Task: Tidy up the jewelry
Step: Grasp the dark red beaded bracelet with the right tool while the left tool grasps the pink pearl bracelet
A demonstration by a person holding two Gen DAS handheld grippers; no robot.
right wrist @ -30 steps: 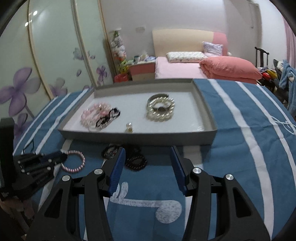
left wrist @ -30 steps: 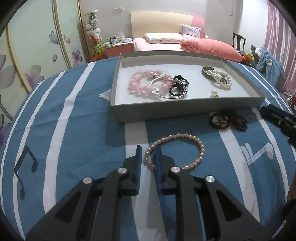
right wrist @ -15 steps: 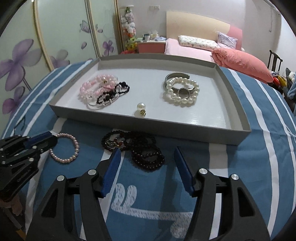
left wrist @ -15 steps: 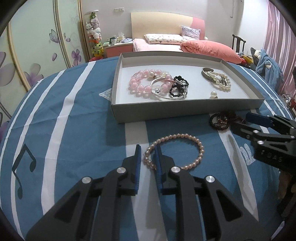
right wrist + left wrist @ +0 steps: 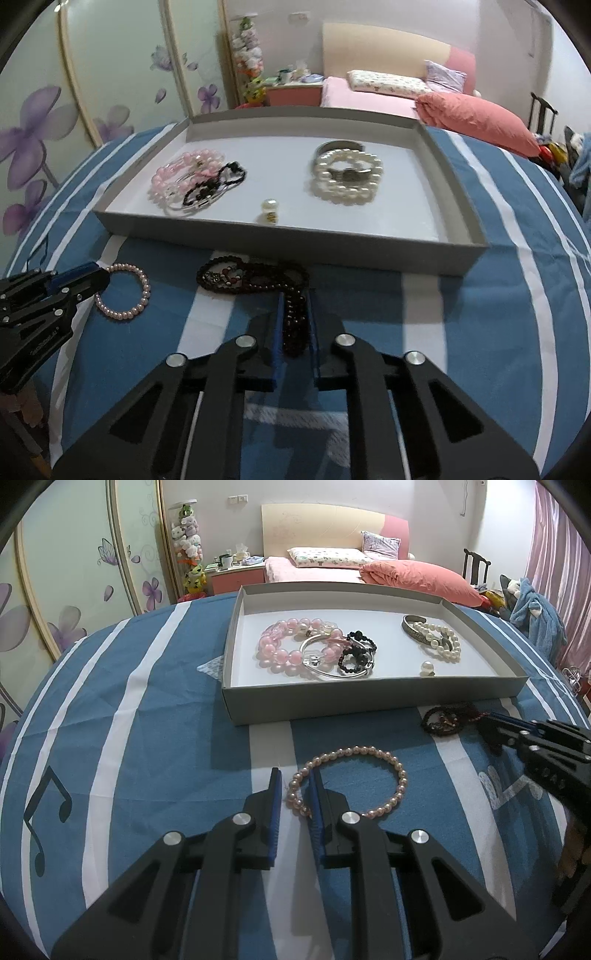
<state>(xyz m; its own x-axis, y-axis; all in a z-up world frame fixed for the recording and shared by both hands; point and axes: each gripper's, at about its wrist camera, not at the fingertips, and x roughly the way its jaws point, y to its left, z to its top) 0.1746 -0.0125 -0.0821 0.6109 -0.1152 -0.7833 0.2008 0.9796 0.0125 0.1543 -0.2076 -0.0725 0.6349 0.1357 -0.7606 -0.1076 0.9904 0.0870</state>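
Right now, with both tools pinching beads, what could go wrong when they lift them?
1. The right tool pinches only one end of the dark bead strand; the rest lies tangled on the cloth and could drag, snag or slip free.
2. The left tool grips only the edge of the pink pearl bracelet, so it may swing and slip out.
3. Either piece might catch the front wall of the gray tray instead of clearing it.

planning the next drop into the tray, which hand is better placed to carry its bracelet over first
Right, probably. The right tongs are shut on the dark bead bracelet, just in front of the grey tray. The left tongs also pinch the pale pink pearl bracelet, but sit farther back from the tray wall.
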